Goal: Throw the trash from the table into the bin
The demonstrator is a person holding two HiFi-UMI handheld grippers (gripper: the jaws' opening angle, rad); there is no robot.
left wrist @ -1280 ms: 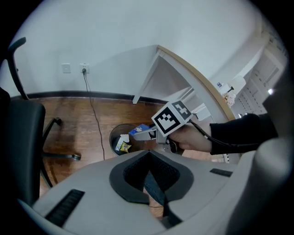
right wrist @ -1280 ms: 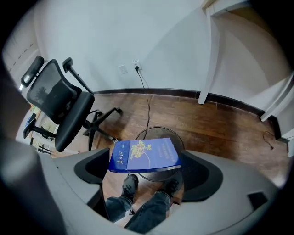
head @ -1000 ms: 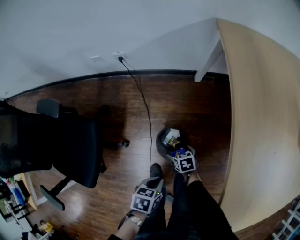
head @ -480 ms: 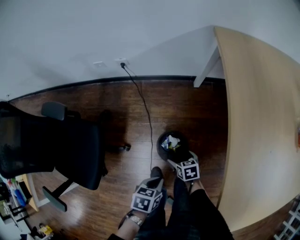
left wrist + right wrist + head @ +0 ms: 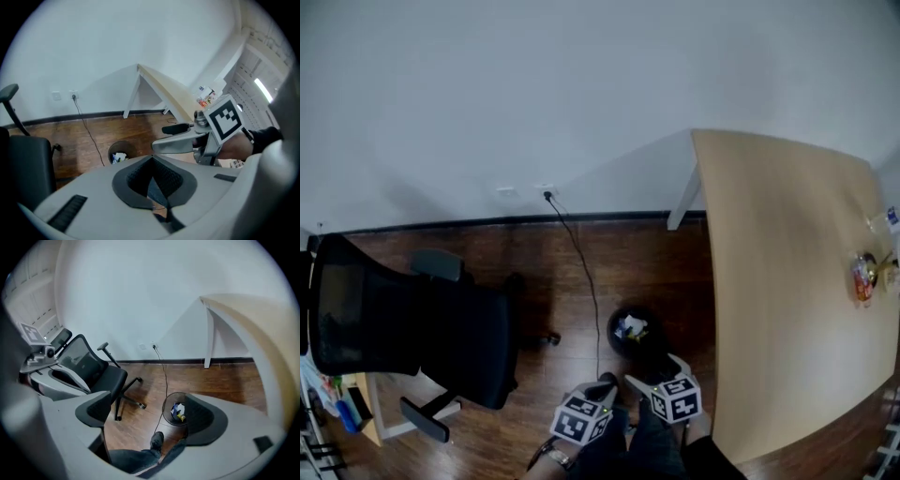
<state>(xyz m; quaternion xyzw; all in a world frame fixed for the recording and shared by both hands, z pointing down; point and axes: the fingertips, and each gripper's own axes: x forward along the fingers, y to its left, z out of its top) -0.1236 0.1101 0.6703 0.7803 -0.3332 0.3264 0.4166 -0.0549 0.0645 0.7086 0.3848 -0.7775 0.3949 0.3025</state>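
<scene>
At the bottom centre of the head view, the left gripper (image 5: 598,392) and the right gripper (image 5: 654,371) hang side by side over the person's legs. Each carries a cube of black-and-white square markers. In its own view the left gripper (image 5: 152,164) is clenched, its dark pads pressed together with nothing caught in them. The right gripper (image 5: 150,414) is released: its jaws stand wide apart and frame only the wooden floor (image 5: 140,380), a dark shoe (image 5: 157,440) and the bin (image 5: 167,416).

Just above the grippers in the head view, the round black bin (image 5: 613,336) stands on the floor beside the bench's left edge. It holds crumpled white, blue and yellow trash (image 5: 630,327). A black cable (image 5: 581,253) runs past the bin's left side up to a wall socket (image 5: 546,194). A black office chair (image 5: 412,323) fills the left of the frame.

The pale wooden bench (image 5: 778,281) takes the right side. Near its right edge lie a red-orange wrapper (image 5: 863,277) and a clear item (image 5: 886,220), with any print too small to read.
</scene>
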